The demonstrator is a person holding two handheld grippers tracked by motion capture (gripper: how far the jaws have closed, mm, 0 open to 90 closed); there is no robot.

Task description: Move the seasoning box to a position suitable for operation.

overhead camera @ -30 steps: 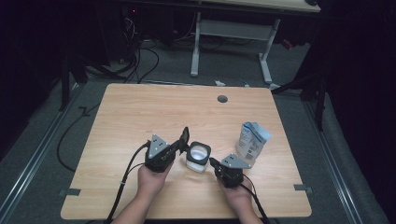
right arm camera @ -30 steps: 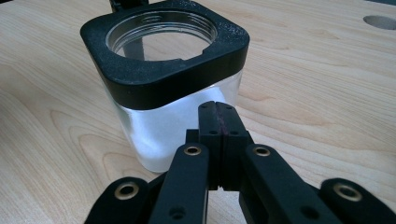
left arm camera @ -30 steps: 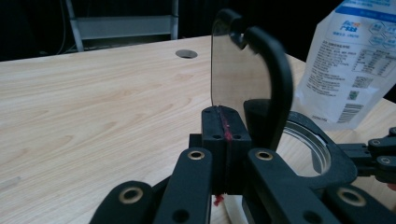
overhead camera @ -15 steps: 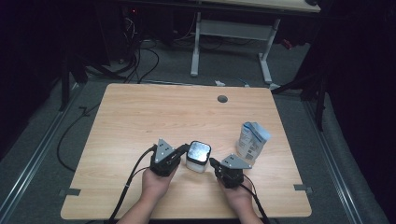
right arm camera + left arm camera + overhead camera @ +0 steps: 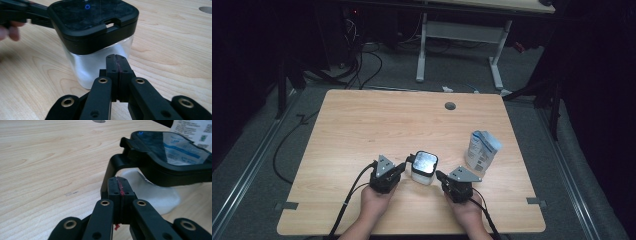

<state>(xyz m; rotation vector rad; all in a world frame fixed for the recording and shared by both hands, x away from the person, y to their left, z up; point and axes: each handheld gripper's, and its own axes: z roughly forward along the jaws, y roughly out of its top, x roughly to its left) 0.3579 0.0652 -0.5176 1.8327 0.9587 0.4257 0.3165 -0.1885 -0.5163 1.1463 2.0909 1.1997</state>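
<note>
One clear jar [image 5: 422,170] with black lid [image 5: 92,18], front middle of tabletop [image 5: 362,125], between grippers. One printed pouch [image 5: 482,150] to its right, text unreadable. Left gripper [image 5: 404,167] pressed together at lid latch; right gripper [image 5: 438,174] pressed together, empty, beside jar.

left tool [image 5: 406,166]: black body, showing a grey three-cornered plate on top in the high view
right tool [image 5: 438,174]: black body, carrying the same grey three-cornered plate
cables [image 5: 346,202]: black, one trailing from the back of each tool
left tool jaws: two flat black blocks, showing a red streak along the seam and small dark screw holes in the left gripper view
right tool jaws: black blocks with a faint reddish seam in the right gripper view
links: black bars, showing brass-ringed pivots, four on each tool
left hand [image 5: 376,202]: bare, wearing no glove or sleeve
right hand [image 5: 466,212]: bare, forearm showing no sleeve
</note>
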